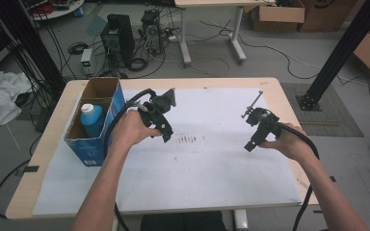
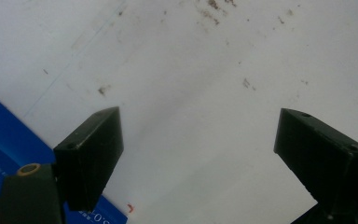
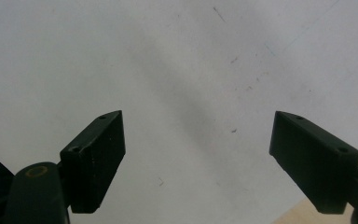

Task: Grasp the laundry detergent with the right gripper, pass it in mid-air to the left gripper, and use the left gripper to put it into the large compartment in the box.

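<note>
I see open room across the white stained table mat (image 1: 207,163); only the blue cardboard box (image 1: 107,126) (a blue plastic bottle (image 1: 91,119) inside) blocks my left edge.

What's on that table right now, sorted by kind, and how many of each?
Hand-held tools: 2, the left tool and the right tool, both with jaws apart and holding nothing.
Blue cardboard boxes: 1, the box, open at the top.
Blue bottles: 1, the bottle, standing inside the box.
White sheets: 1, the sheet covering the tabletop.
Total: 5.
</note>
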Demonstrator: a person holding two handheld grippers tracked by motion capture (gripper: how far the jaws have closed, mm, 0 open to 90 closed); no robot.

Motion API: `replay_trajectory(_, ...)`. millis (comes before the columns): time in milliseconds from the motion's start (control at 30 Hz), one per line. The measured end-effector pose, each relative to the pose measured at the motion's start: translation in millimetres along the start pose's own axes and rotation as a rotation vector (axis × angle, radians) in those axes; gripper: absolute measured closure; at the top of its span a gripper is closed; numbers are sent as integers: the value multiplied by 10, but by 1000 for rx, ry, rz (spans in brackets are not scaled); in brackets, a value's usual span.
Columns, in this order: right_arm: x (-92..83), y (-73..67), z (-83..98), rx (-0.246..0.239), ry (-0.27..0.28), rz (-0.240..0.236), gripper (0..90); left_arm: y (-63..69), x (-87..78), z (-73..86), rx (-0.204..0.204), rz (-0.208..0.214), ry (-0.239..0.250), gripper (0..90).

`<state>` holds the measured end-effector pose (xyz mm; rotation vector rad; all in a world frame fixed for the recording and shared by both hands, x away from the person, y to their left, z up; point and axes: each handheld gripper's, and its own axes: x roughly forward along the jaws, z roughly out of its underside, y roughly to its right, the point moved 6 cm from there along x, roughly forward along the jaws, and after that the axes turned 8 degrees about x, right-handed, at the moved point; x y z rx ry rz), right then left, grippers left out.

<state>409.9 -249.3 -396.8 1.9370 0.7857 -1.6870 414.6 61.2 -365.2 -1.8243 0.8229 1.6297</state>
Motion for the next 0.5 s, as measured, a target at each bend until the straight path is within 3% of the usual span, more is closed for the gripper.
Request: replay_trajectory(500, 29, -19, -2, 6, -1, -4, 180, -5, -13, 24, 1, -15, 13, 160)
